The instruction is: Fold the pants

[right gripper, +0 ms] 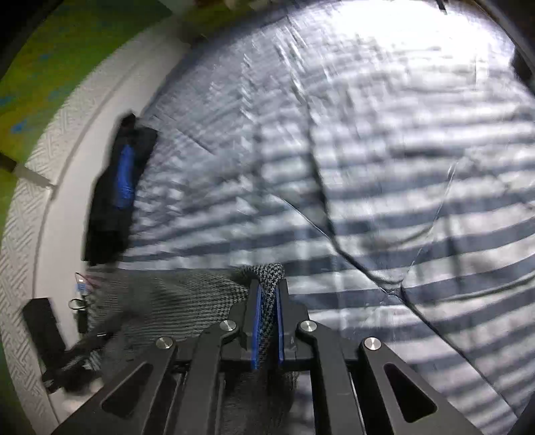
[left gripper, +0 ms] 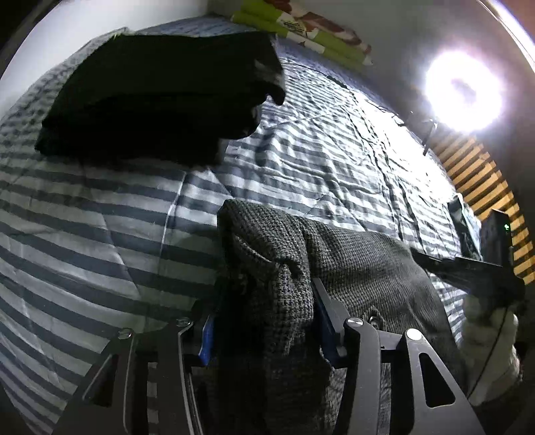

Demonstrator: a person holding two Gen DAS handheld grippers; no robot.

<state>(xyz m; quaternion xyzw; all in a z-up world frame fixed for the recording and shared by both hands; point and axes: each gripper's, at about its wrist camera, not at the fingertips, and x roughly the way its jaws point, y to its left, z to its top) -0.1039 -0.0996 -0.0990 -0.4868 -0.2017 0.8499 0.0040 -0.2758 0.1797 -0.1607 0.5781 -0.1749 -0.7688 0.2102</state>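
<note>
Grey knit pants [left gripper: 351, 267] hang bunched over a blue-and-white striped bed cover [left gripper: 100, 234]. My left gripper [left gripper: 265, 329] is shut on a thick fold of them, and the cloth fills the gap between its blue pads [left gripper: 205, 338]. To the right, my right gripper [left gripper: 424, 257] holds the far end, carried by a white-gloved hand [left gripper: 491, 338]. In the right wrist view, my right gripper [right gripper: 267, 301] is shut tight on a narrow roll of the pants [right gripper: 167, 301]. The blurred left gripper [right gripper: 120, 187] shows at the left.
A stack of folded black clothes [left gripper: 150, 100] lies on the bed at the upper left. Green-and-white packages [left gripper: 301, 30] sit against the wall. A bright lamp [left gripper: 464, 90] and wooden slats [left gripper: 485, 187] are at the right. Small dark items and keys [right gripper: 78, 302] lie by the white bed edge [right gripper: 30, 234].
</note>
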